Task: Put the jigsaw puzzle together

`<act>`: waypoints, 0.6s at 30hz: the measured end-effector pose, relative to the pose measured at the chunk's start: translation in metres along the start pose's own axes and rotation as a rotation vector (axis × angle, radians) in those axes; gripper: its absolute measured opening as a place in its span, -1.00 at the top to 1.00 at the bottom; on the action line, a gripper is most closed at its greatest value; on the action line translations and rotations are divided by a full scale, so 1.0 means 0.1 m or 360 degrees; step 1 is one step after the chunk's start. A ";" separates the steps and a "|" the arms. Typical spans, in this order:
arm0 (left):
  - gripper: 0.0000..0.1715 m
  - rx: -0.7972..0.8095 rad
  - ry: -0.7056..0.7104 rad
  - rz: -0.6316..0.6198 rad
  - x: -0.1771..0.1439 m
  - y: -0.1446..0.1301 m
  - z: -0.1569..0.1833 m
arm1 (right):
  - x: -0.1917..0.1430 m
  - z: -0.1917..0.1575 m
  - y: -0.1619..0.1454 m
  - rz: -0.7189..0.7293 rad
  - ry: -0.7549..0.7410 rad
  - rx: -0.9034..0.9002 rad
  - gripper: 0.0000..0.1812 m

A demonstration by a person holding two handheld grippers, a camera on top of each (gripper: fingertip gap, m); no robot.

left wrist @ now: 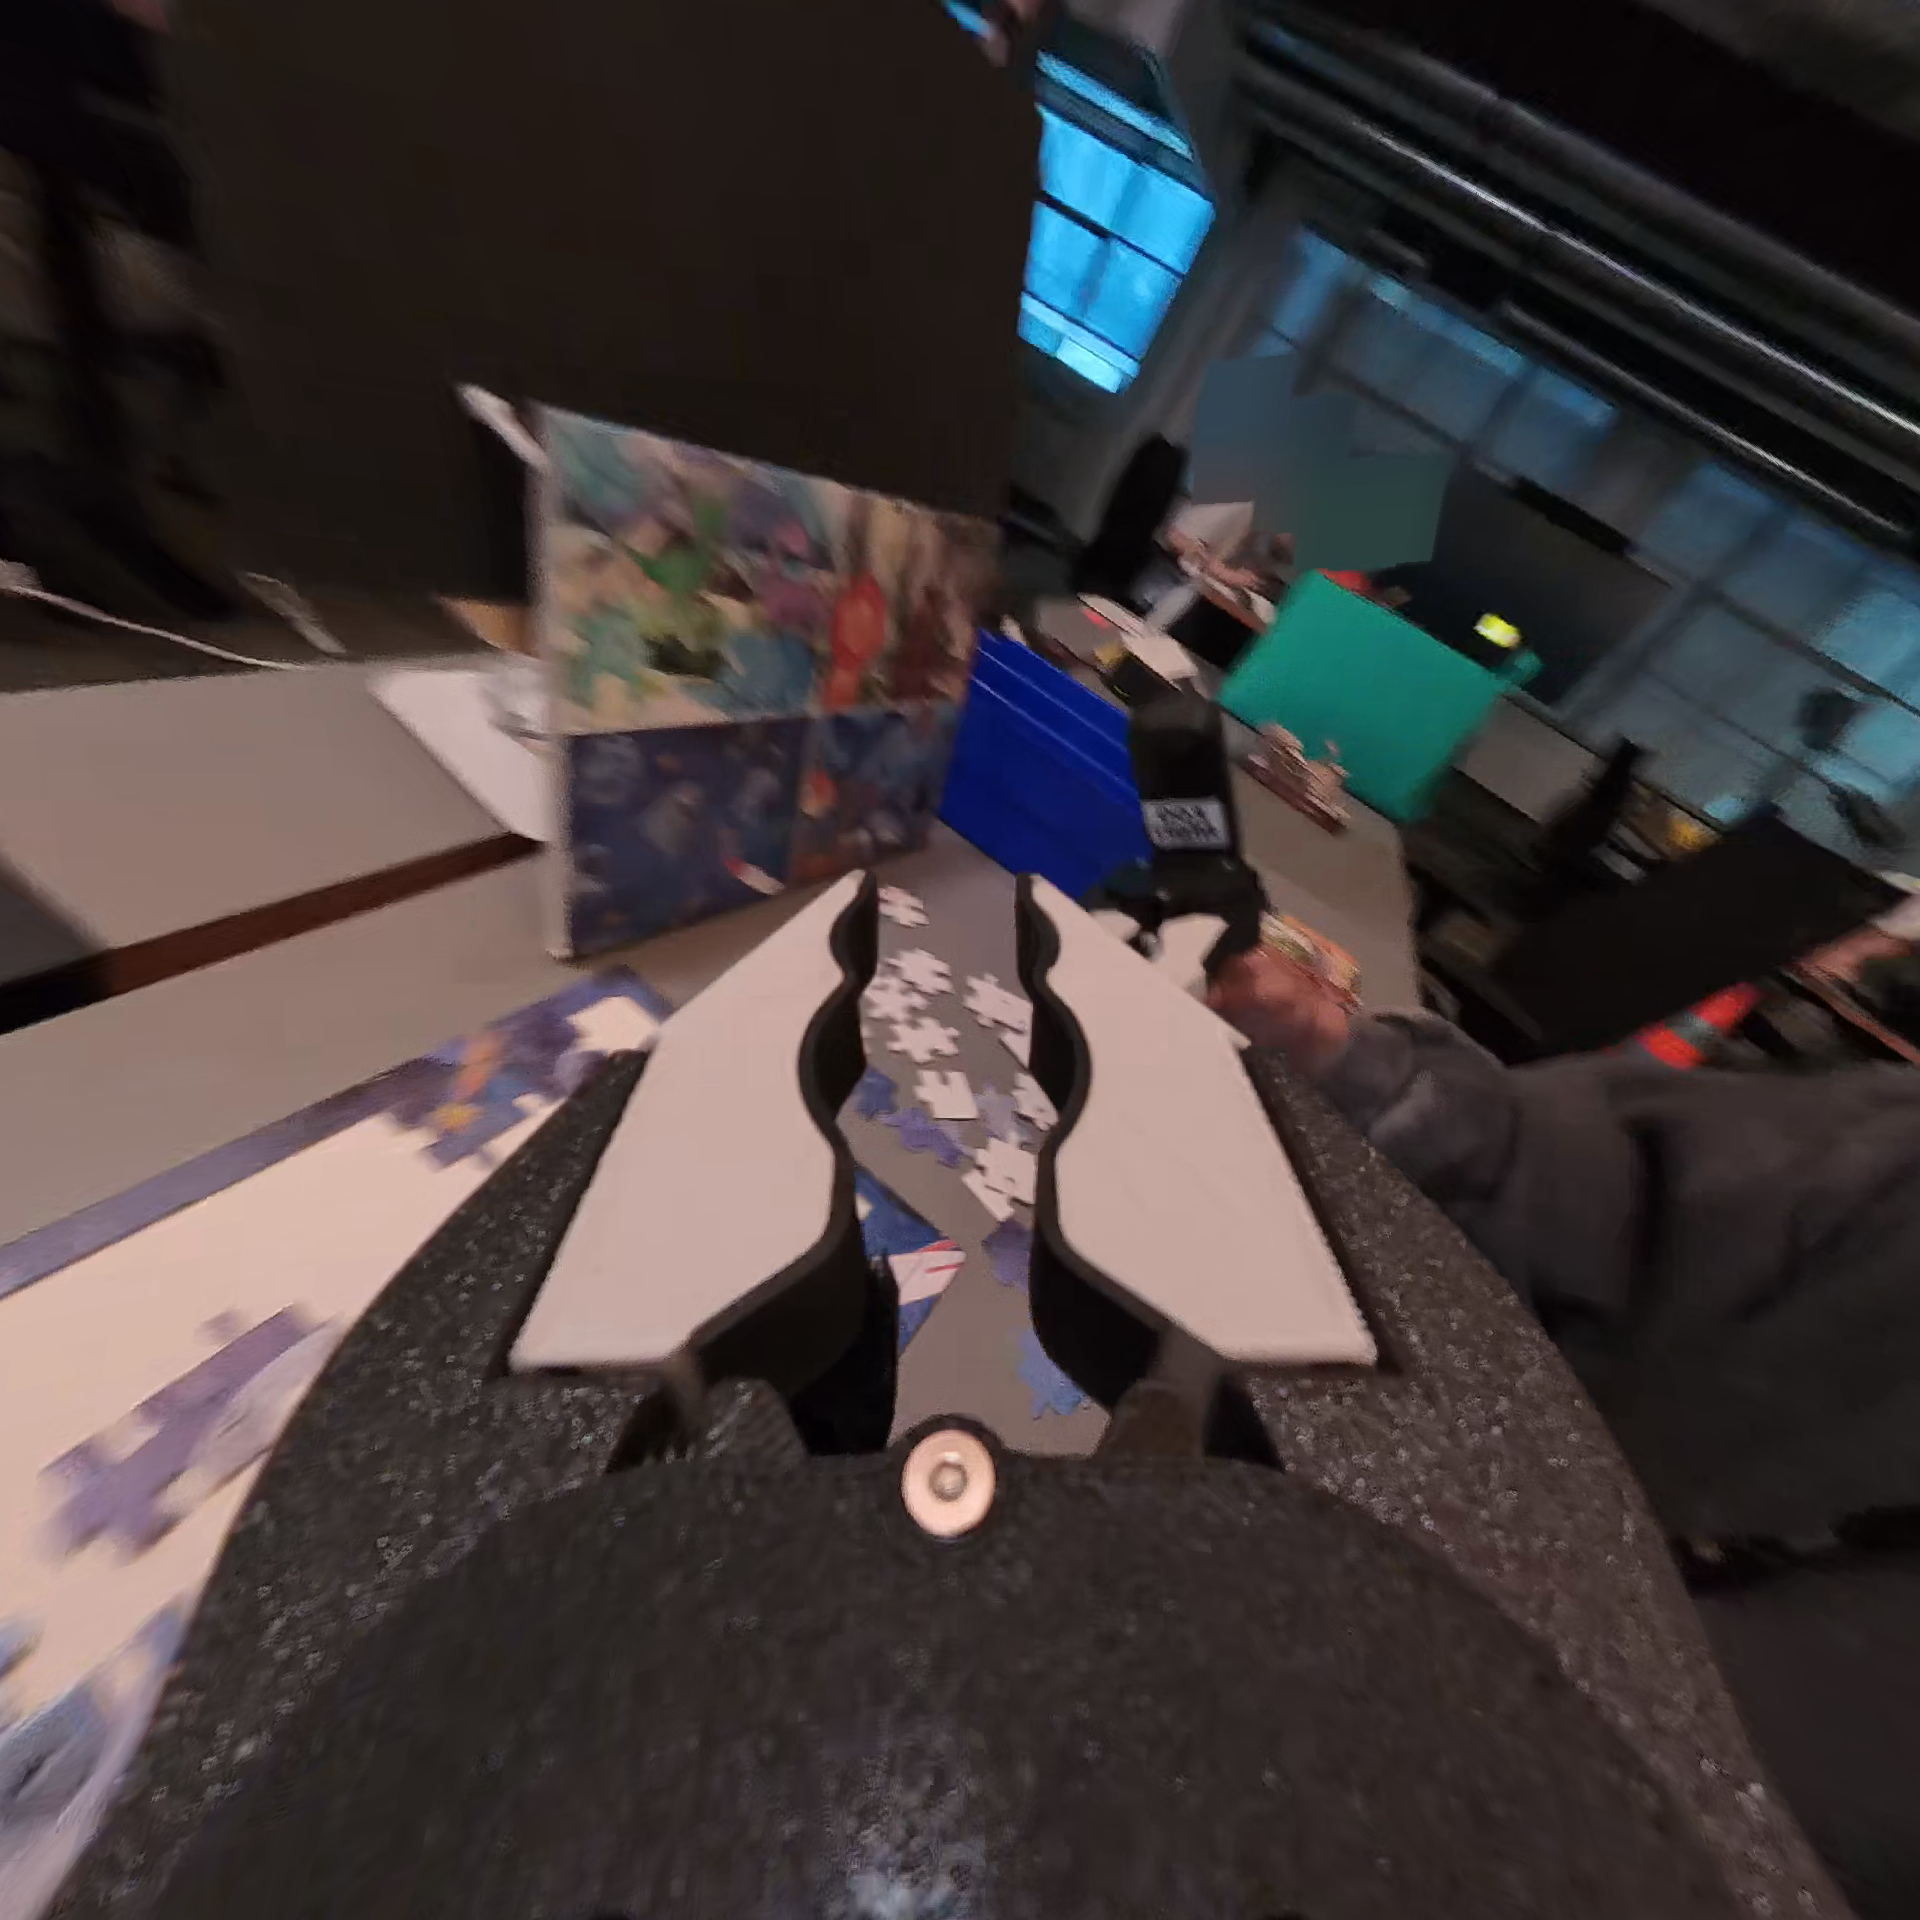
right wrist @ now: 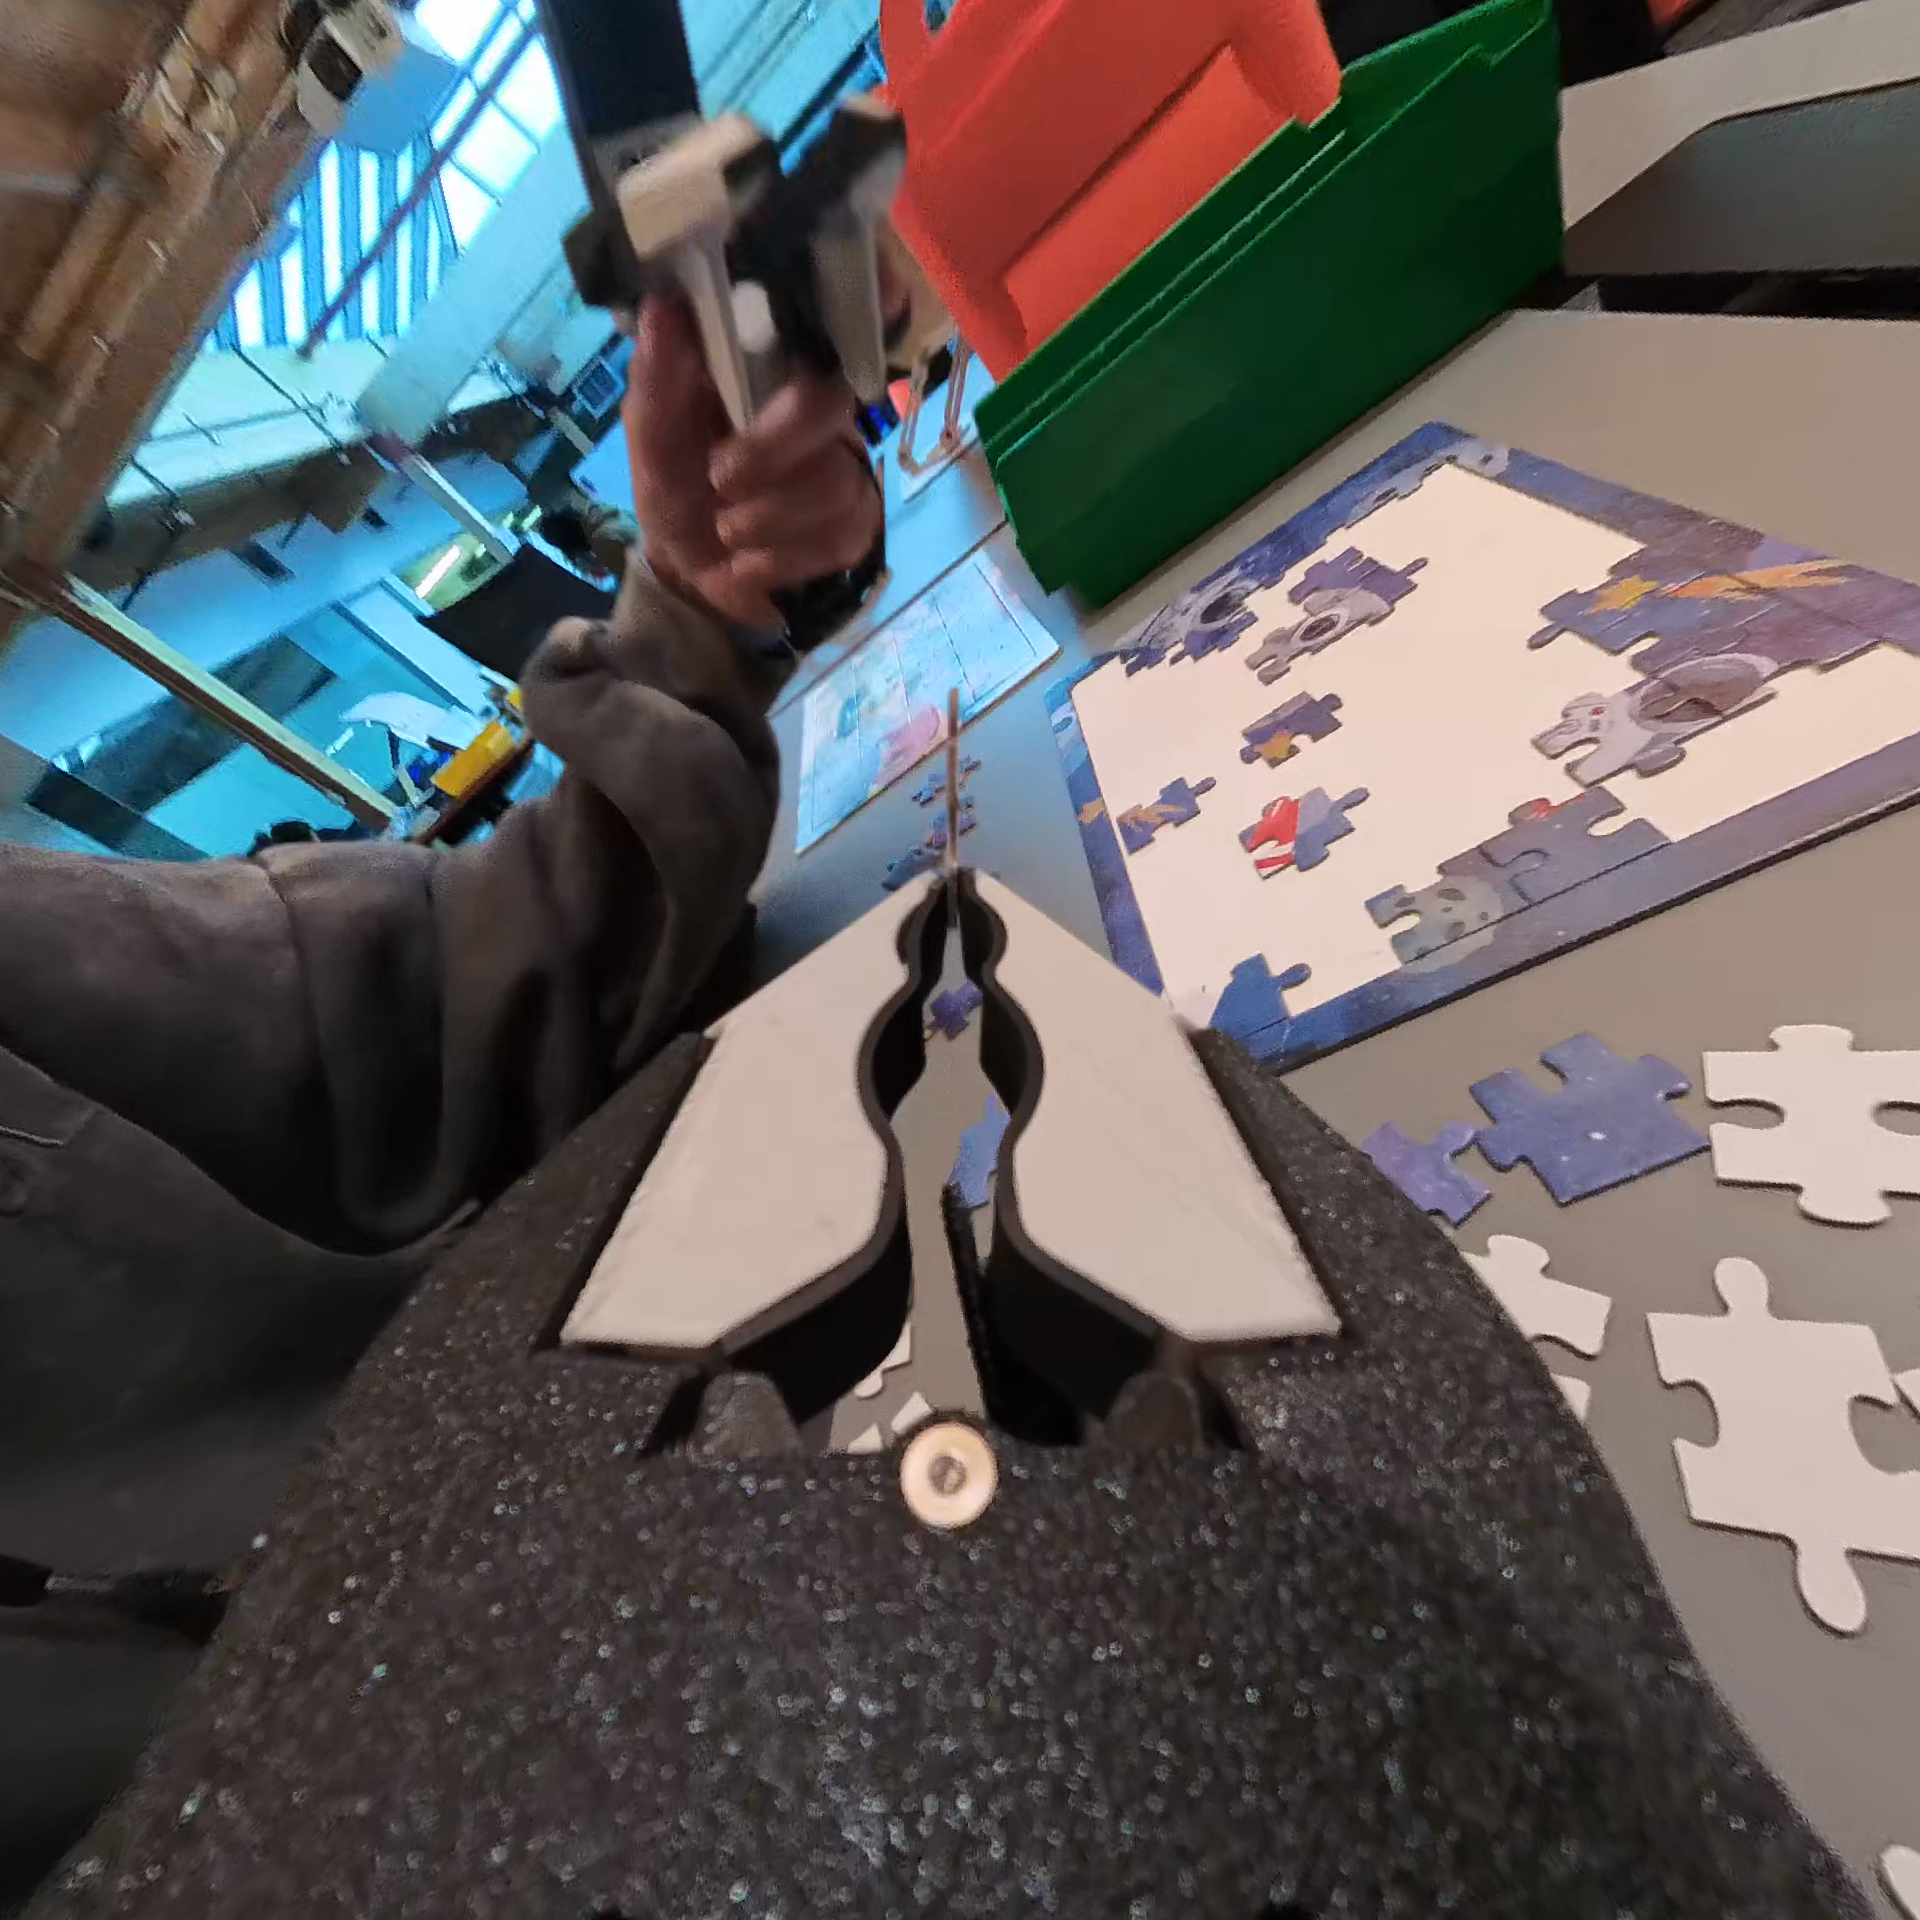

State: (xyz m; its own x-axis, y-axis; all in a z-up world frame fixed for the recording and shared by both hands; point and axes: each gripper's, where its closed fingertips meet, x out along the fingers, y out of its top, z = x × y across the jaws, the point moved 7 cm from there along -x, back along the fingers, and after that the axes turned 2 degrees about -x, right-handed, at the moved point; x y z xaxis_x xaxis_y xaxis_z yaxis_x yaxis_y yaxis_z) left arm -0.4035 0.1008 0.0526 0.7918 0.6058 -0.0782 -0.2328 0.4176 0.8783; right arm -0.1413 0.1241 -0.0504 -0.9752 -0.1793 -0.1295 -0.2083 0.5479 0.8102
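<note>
The puzzle board point(right wrist: 1455, 582), with a blue border and a white inside, lies on the grey table and holds several placed pieces. My right gripper point(right wrist: 951, 883) is shut on a thin puzzle piece point(right wrist: 952, 769), seen edge-on and held upright above the table, left of the board. Loose pieces lie to the right, some blue point(right wrist: 1590, 1132), some white side up point(right wrist: 1787, 1423). My left gripper point(left wrist: 943, 888) is open and empty above loose pieces point(left wrist: 925, 997), with the board point(left wrist: 260, 1278) to its left. It also shows raised in the right wrist view point(right wrist: 805, 390).
The picture-covered puzzle box point(left wrist: 748, 665) stands upright behind the pieces, with a blue bin point(left wrist: 1039, 790) beside it. A green bin point(right wrist: 1268, 343) holding an orange bin point(right wrist: 1091, 156) stands beyond the board. A printed sheet point(right wrist: 914, 686) lies on the table. A grey sleeve point(right wrist: 416, 987) fills the left. One gripper's finger ends stand about 15 cm off the other's.
</note>
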 end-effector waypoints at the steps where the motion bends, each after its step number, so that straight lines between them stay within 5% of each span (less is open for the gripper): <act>1: 0.70 -0.0016 0.0125 0.0034 -0.18 0.04 -0.04 | 0.04 -0.02 -0.02 -0.0019 0.0009 -0.0020 0.98; 4: 0.70 -0.0081 0.0444 0.0043 -0.61 -0.09 -0.10 | 0.16 -0.10 -0.07 -0.0085 0.0028 -0.0084 0.98; 11: 0.69 -0.0022 0.0975 -0.0262 -1.25 -1.09 0.18 | 0.40 -0.23 -0.25 -0.0302 0.0007 -0.0227 0.98; 18: 0.74 -0.0061 0.1049 0.0027 -1.27 -1.64 0.51 | 0.54 -0.26 -0.37 -0.0366 -0.0085 -0.0268 0.98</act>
State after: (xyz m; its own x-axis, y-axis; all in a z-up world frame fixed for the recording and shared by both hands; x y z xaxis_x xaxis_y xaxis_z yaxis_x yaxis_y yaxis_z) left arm -0.4371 -0.0790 -0.0580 0.2789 0.8952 -0.3476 -0.2720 0.4208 0.8654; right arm -0.1845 0.0733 -0.0722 -0.9074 -0.2375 -0.3467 -0.4133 0.3539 0.8390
